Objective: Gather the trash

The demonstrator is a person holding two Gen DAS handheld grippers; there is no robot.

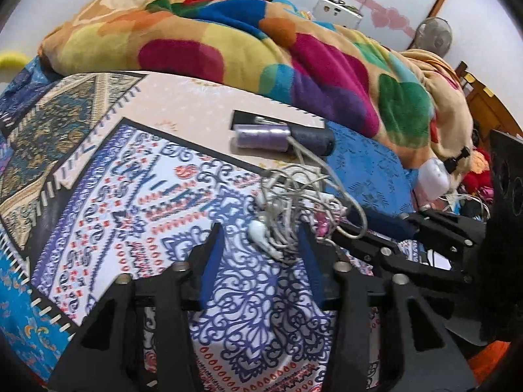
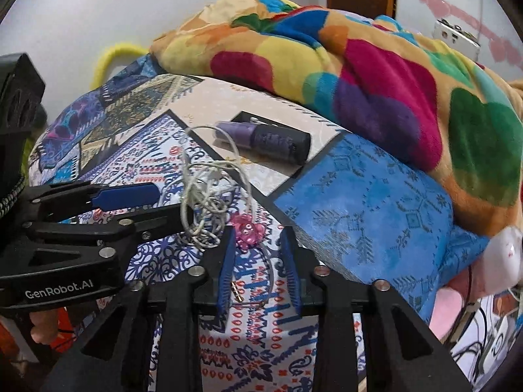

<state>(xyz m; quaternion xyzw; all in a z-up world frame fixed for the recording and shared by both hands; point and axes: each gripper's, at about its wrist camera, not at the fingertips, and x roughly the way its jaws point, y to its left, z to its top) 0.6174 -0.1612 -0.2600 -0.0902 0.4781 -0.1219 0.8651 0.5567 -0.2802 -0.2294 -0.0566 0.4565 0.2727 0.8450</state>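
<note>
While the left gripper (image 1: 261, 245) is parted around the tangled white earphone cord (image 1: 287, 209) without its blue pads visibly pressing, the right gripper (image 2: 258, 254) is narrowed, a pink glittery flower charm (image 2: 246, 227) just beyond its tips and the gold plug (image 2: 238, 290) between the fingers, not clamped. Two cylindrical thread spools (image 2: 268, 140) lie further up the patchwork bedspread (image 2: 376, 202), near the rumpled fleece blanket (image 2: 359, 75).

Tangled white earphones (image 1: 287, 215) (on patterned bedspread)
</note>
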